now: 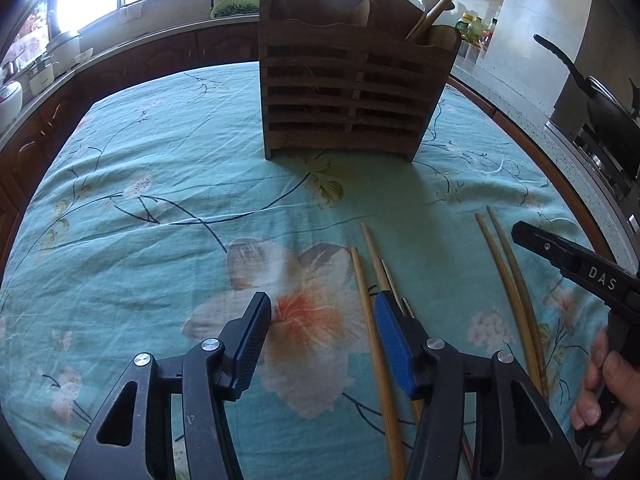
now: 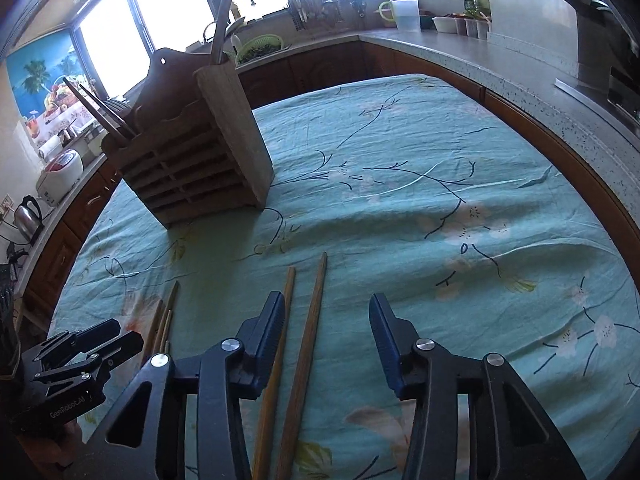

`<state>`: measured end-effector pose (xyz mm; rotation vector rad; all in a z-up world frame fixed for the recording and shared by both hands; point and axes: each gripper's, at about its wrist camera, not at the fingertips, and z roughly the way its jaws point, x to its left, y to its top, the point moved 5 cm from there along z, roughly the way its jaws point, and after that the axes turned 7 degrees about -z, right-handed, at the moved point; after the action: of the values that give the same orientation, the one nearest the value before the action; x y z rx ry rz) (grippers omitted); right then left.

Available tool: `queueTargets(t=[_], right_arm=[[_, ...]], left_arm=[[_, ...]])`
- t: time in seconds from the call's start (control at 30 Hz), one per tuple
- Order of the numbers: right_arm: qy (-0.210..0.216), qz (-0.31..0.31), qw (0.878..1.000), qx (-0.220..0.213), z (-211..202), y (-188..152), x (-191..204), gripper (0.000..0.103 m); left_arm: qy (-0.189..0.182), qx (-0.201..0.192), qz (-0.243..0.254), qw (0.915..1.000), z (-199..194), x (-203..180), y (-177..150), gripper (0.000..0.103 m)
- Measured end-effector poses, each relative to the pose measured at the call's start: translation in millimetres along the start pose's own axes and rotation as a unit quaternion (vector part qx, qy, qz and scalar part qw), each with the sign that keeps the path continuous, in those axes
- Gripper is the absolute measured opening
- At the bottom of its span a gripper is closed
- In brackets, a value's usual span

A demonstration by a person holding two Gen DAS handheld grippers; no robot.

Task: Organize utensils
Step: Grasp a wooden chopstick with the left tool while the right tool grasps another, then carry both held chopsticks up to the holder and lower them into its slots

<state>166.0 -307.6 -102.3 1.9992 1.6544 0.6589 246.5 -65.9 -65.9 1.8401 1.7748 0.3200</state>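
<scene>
Right gripper point(image 2: 326, 316) fingers apart, one chopstick point(image 2: 308, 336) between, untouched.

Two fisheye views, each looking forward and steeply down along its own tool, close above the near edge of the cloth-covered surface point(image 1: 160, 208). The left view faces the wooden holder point(image 1: 344, 96) head-on; the right sees its corner. Both share the holder, chopsticks point(image 2: 308, 344) and cloth.
</scene>
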Motion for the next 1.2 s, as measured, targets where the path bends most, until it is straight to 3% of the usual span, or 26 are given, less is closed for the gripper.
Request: queueTargets(t=[0.13,0.2,0.33,0.4,0.47,0.63,0.8,1.2], right_arm=[[-0.012,-0.018,1.0,0.019,17.4,4.4,1.2,0.035],[-0.026,-0.039,0.999,0.019,21.6,6.7,5.5,0.035],[-0.058,-0.084,0.994,0.025,28.0,9.4,17.0,0.034],[-0.054,-0.09,0.994,0.024,28.5,9.7,19.4,0.027],[-0.051,-0.088,0.995,0.024,28.4,10.2,19.6,0.008],[-0.008,-0.038,0.999,0.023,20.9,10.9,12.2,0.005],[0.026,-0.011,1.0,-0.009,-15.1,12.6,16.3,0.005],[0.046,-0.017,0.99,-0.135,-127.2,54.1,35.3,0.005]], left_arm=[[0.014,0.001,0.022,0.9997,12.5,-8.0,5.9,0.047],[0.024,-0.002,0.036,0.9991,16.3,-11.9,8.0,0.037],[0.026,-0.012,0.057,0.998,20.4,-20.2,8.2,0.025],[0.02,-0.015,0.064,0.9977,21.0,-23.6,7.7,0.014],[0.013,-0.013,0.064,0.9978,21.5,-24.6,7.4,0.007],[-0.018,-0.002,0.033,0.9993,16.5,-11.9,8.0,0.004],[-0.06,-0.018,-0.005,0.998,-13.4,6.6,9.7,0.003],[-0.122,-0.125,-0.029,0.9842,-134.5,36.0,23.0,0.003]])
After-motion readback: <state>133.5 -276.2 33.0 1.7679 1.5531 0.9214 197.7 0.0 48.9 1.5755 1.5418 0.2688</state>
